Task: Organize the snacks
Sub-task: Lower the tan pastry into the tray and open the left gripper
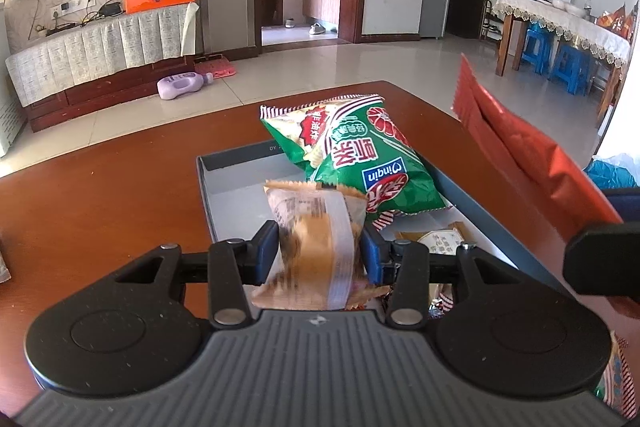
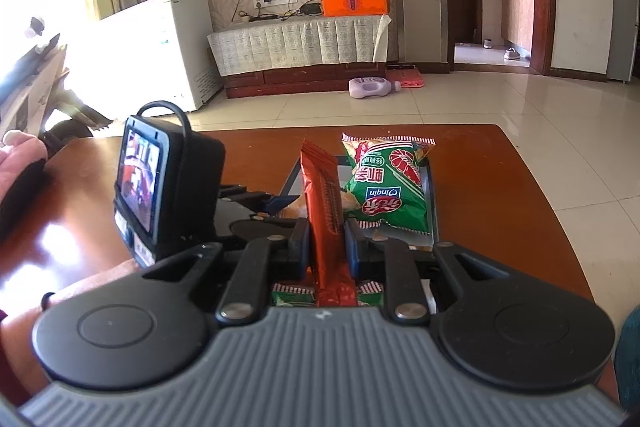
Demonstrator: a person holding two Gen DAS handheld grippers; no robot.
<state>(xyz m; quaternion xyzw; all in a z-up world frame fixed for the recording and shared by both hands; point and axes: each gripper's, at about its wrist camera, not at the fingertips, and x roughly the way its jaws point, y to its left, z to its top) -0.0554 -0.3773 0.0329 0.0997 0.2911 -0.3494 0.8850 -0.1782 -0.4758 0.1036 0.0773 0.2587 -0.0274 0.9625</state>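
Nearest, in the lower centre of the left wrist view, the left gripper [image 1: 320, 247] is clamped on a tan cake packet [image 1: 316, 239], its blue pads pressing the wrapper's sides above the near end of a grey tray [image 1: 224, 211]. That packet looks light and soft, a crinkly film around something crushable, so a gentle hold across the middle seems wiser than a squeeze at the sealed ends.

Similarly, in the lower centre of the right wrist view, the right gripper [image 2: 328, 247] is closed on a red snack bar [image 2: 326, 211], held upright on its edge. The bar looks thin, slick and light; gripped low, its top could flop or slide.

Just beyond both, a green shrimp-chip bag [image 1: 360, 155] lies in the tray, its far end resting over the tray's far rim. Puffy and air-filled, it would likely pop or slip under hard pressure. A small tan packet [image 1: 440, 239] lies at the tray's lower right.

Bare tray floor shows at centre left of the left wrist view, the freest spot for setting things down. The brown wooden table [image 1: 100, 195] has open surface left of the tray; its far edge curves off just past the green bag.
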